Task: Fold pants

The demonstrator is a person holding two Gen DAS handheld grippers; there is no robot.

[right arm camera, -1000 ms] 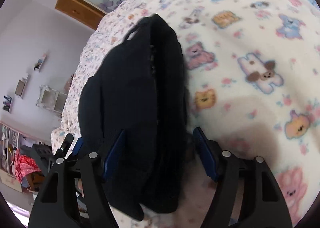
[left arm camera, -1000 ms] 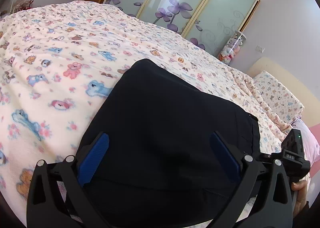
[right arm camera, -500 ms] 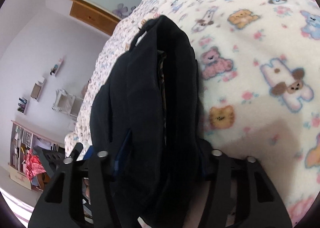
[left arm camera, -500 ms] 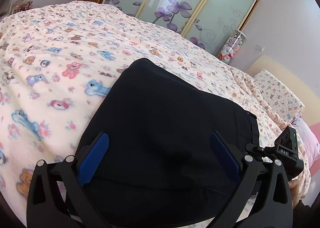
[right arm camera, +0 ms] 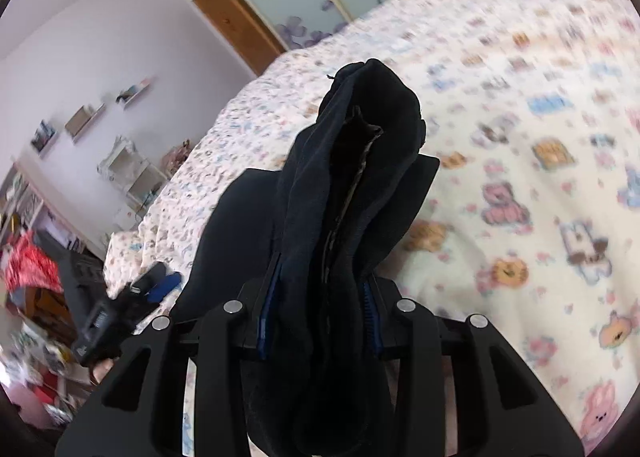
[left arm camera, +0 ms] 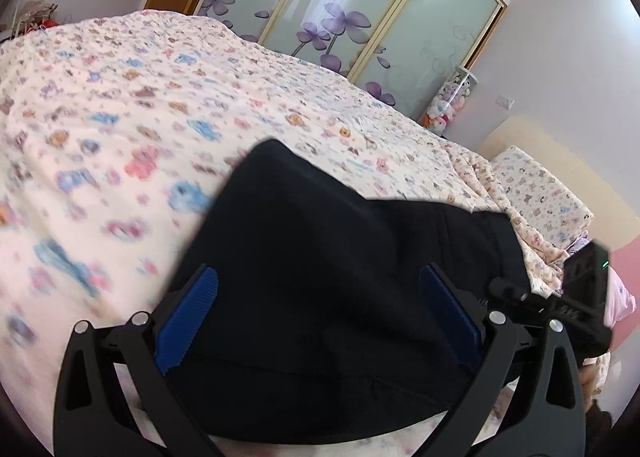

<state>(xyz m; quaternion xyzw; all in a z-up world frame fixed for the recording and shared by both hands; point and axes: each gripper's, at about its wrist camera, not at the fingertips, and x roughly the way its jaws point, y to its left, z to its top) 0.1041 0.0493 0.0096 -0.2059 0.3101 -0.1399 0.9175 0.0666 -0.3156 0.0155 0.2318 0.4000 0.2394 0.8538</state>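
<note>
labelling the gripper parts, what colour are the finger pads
Blue pads on black fingers, clearest in the left wrist view.

The left black plastic two-finger gripper (left arm camera: 318,313) has two broad, angular finger arms with triangular cut-outs, round silver screw heads at the joints, and a ribbed royal-blue rubber pad (left arm camera: 186,315) on the inner face of each finger. The right black plastic two-finger gripper (right arm camera: 318,315) is of the same make, with four silver screws across its finger arms and narrow blue pad edges (right arm camera: 264,321) just inside them. Just right of the left gripper's right arm, the right one's boxy black body carries a small green light and pale lettering, too blurred to read.
</note>
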